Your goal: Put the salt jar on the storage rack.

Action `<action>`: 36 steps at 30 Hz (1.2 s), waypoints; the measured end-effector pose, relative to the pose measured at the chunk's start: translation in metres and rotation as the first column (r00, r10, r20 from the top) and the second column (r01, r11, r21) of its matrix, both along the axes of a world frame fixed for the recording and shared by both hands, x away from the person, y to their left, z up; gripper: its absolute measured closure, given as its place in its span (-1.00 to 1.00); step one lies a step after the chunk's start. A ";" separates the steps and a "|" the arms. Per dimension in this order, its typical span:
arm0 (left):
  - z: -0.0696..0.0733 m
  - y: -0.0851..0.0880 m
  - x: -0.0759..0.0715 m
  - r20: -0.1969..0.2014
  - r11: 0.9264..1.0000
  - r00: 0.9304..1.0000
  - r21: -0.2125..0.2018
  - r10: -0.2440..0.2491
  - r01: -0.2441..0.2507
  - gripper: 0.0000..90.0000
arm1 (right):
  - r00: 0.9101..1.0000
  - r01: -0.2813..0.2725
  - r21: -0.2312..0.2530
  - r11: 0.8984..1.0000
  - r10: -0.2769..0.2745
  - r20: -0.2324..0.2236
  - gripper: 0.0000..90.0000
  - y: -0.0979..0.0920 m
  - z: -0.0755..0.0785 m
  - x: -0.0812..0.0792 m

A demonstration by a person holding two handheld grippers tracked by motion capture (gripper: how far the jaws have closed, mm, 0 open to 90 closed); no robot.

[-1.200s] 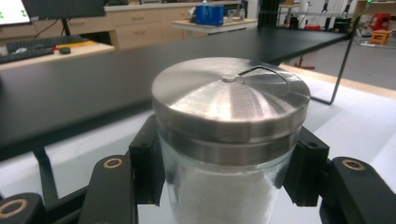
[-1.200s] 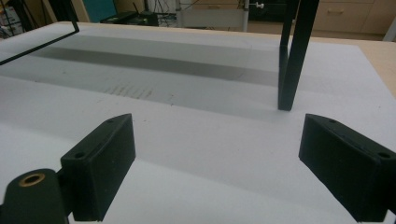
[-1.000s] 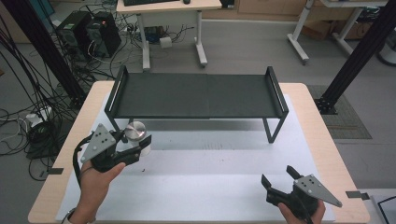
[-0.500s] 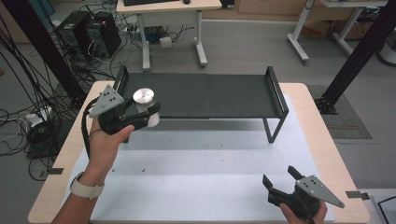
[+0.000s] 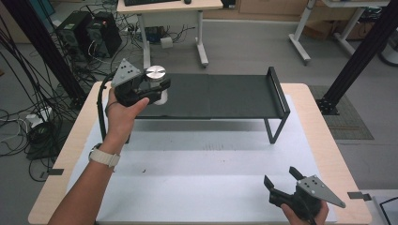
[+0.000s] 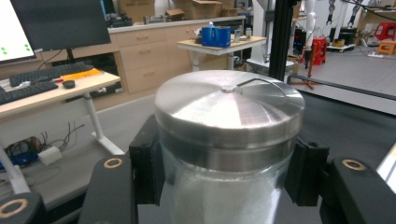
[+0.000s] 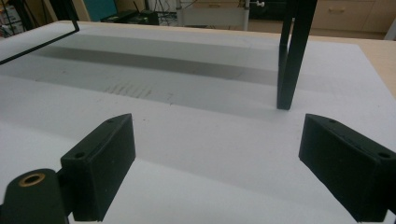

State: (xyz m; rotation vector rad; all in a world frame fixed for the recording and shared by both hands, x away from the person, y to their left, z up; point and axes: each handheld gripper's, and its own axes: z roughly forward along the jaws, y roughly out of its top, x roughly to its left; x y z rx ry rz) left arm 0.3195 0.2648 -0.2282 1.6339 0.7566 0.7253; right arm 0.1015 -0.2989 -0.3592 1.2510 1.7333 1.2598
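Observation:
A glass jar (image 5: 155,80) with a flat silver metal lid is held upright above the left end of the black shelf (image 5: 220,96). My left gripper (image 5: 157,89) is shut on it, the jaws pressing its sides just under the lid. In the left gripper view the jar (image 6: 229,140) looms close between the two black pads, and white grainy contents show through the glass. My right gripper (image 5: 284,180) rests low at the table's front right, open, with nothing between its fingers. In the right gripper view that gripper (image 7: 217,163) looks across the white mat toward a shelf leg (image 7: 292,56).
The black shelf stands on thin legs across the back half of the table, with raised end rails (image 5: 278,91). A white mat (image 5: 211,173) covers the tabletop in front of it. Desks, computers and cables lie beyond the table's far edge.
My left gripper has lifted the jar from the mat in front of the shelf, up and away to above the shelf's left end. The right gripper has stayed in place.

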 end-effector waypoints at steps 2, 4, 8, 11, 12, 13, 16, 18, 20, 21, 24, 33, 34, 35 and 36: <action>-0.001 -0.002 0.004 -0.002 1.000 1.000 0.002 0.002 -0.002 -0.05 | 1.000 0.003 0.002 1.000 -0.003 -0.001 -0.76 0.000 0.000 0.000; -0.004 -0.007 0.014 -0.013 1.000 1.000 0.010 0.007 -0.007 -0.06 | 1.000 0.007 0.006 1.000 -0.007 0.000 -0.76 0.000 -0.001 -0.001; -0.012 -0.011 0.026 -0.034 1.000 0.999 -0.001 0.024 -0.024 -0.06 | 1.000 0.012 0.004 1.000 -0.012 -0.003 -0.76 -0.001 0.000 -0.002; -0.017 -0.012 0.033 -0.047 0.999 0.998 -0.002 0.032 -0.033 -0.06 | 1.000 0.015 0.003 1.000 -0.015 -0.005 -0.76 -0.002 0.000 -0.003; -0.019 -0.013 0.034 -0.051 0.999 0.998 -0.001 0.036 -0.037 -0.06 | 1.000 0.016 0.003 1.000 -0.016 -0.005 -0.76 -0.002 0.000 -0.003; -0.019 -0.013 0.034 -0.051 0.999 0.998 -0.001 0.036 -0.037 -0.06 | 1.000 0.018 0.003 1.000 -0.018 -0.005 -0.76 -0.002 0.000 -0.004; -0.023 -0.013 0.038 -0.053 0.999 0.998 -0.006 0.034 -0.034 -0.07 | 1.000 0.022 0.004 1.000 -0.022 -0.008 -0.76 -0.003 -0.001 -0.004; -0.024 -0.015 0.039 -0.047 0.999 0.998 0.001 0.034 -0.034 -0.06 | 1.000 0.024 0.005 1.000 -0.024 -0.008 -0.76 -0.004 -0.001 -0.004; -0.026 -0.014 0.040 -0.053 1.000 0.998 -0.008 0.029 -0.030 -0.06 | 1.000 0.025 0.006 1.000 -0.025 -0.009 -0.76 -0.004 -0.002 -0.004; -0.026 -0.015 0.041 -0.054 1.000 0.998 -0.006 0.030 -0.031 -0.06 | 1.000 0.026 0.009 1.000 -0.026 -0.011 -0.76 -0.004 -0.002 -0.004; -0.029 -0.015 0.042 -0.055 1.000 0.998 -0.004 0.026 -0.026 -0.06 | 1.000 0.027 0.009 1.000 -0.027 -0.014 -0.76 -0.004 -0.003 -0.004; -0.037 -0.013 0.041 -0.049 0.999 0.998 -0.027 0.027 -0.029 -0.06 | 0.999 0.033 0.008 0.999 -0.033 -0.018 -0.76 -0.006 -0.004 -0.005; -0.038 -0.013 0.041 -0.047 0.999 0.999 -0.029 0.027 -0.028 -0.06 | 0.999 0.033 0.007 0.999 -0.033 -0.019 -0.76 -0.006 -0.004 -0.006; -0.038 -0.013 0.040 -0.045 0.999 0.999 -0.029 0.028 -0.029 -0.06 | 0.999 0.034 0.007 0.999 -0.033 -0.019 -0.76 -0.006 -0.004 -0.006; -0.039 -0.013 0.040 -0.045 0.999 0.999 -0.033 0.024 -0.025 -0.06 | 0.999 0.034 0.006 0.999 -0.033 -0.019 -0.76 -0.005 -0.004 -0.006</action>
